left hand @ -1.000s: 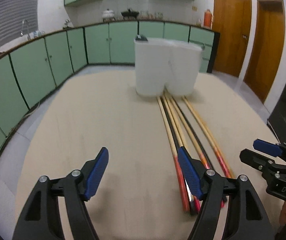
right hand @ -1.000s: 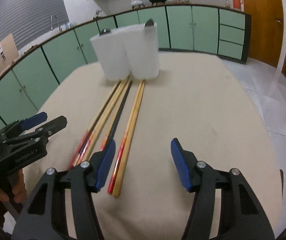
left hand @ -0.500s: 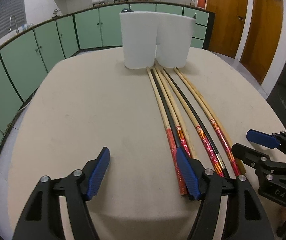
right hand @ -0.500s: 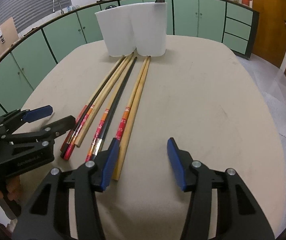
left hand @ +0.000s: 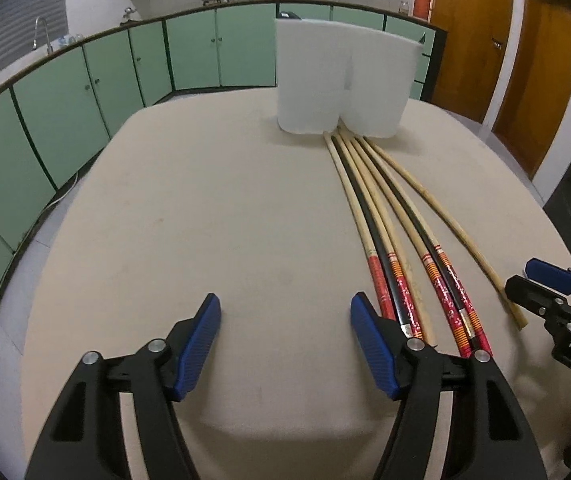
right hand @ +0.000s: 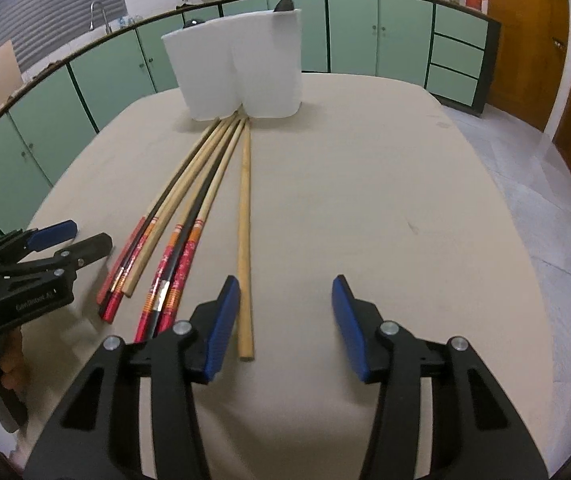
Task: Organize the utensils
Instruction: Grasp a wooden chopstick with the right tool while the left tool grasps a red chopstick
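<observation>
Several long chopsticks, some plain wood and some black with red patterned ends, lie fanned on the beige table; their far tips touch a white two-part holder. My left gripper is open over bare table, its right finger beside the leftmost red ends. In the right wrist view the same chopsticks run toward the holder. My right gripper has its jaws closing with nothing between them; a plain wooden chopstick lies just left of its left finger.
Green cabinets curve around behind the table, and wooden doors stand at the right. A dark spoon tip pokes out of the holder. Each gripper shows at the edge of the other's view, held by a hand.
Both views have tipped downward, so the chopsticks' red ends now show in full. The right gripper's jaws have narrowed. The chopsticks and holder have not moved.
</observation>
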Available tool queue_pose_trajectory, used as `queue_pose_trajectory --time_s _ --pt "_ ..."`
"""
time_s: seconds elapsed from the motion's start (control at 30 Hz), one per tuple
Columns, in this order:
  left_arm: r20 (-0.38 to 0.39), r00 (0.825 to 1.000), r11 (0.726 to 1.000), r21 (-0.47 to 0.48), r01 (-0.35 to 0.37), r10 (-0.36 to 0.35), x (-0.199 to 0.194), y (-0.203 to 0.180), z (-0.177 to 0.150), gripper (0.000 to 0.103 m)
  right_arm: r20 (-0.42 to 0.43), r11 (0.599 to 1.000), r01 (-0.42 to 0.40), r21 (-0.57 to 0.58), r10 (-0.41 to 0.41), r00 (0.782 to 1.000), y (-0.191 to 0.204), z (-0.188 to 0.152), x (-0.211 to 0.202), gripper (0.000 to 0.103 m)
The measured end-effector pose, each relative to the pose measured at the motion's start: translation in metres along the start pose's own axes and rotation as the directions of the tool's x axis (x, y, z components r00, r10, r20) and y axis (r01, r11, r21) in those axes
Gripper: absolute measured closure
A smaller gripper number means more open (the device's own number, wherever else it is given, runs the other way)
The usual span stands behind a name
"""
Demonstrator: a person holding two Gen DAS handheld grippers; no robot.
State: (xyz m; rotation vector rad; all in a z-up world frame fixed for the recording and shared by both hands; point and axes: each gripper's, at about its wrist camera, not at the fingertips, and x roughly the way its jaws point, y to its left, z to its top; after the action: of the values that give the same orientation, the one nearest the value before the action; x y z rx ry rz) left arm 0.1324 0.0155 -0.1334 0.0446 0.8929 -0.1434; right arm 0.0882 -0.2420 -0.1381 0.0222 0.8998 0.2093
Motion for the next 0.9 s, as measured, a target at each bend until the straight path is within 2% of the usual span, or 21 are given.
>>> queue_pose_trajectory --time_s 0.27,0.63,0.9 --pt "0.023 1.000 1.000 -0.024 0.015 -0.014 -0.015 -0.003 -0.006 0.036 -0.007 0.998 -0.062 -0.020 0.062 0.998 0.008 -0.015 -0.010 0.066" --pt "0.031 0.999 0.999 -0.047 0.022 -0.021 -0.020 -0.008 -0.010 0.036 -0.001 0.999 -0.041 -0.034 0.041 0.999 0.013 -0.019 -0.003 0.087" --pt "0.060 0.998 0.999 -0.030 0.018 -0.017 -0.025 -0.014 -0.015 0.036 0.028 0.999 -0.038 0.013 0.038 0.999 0.011 -0.019 -0.004 0.087"
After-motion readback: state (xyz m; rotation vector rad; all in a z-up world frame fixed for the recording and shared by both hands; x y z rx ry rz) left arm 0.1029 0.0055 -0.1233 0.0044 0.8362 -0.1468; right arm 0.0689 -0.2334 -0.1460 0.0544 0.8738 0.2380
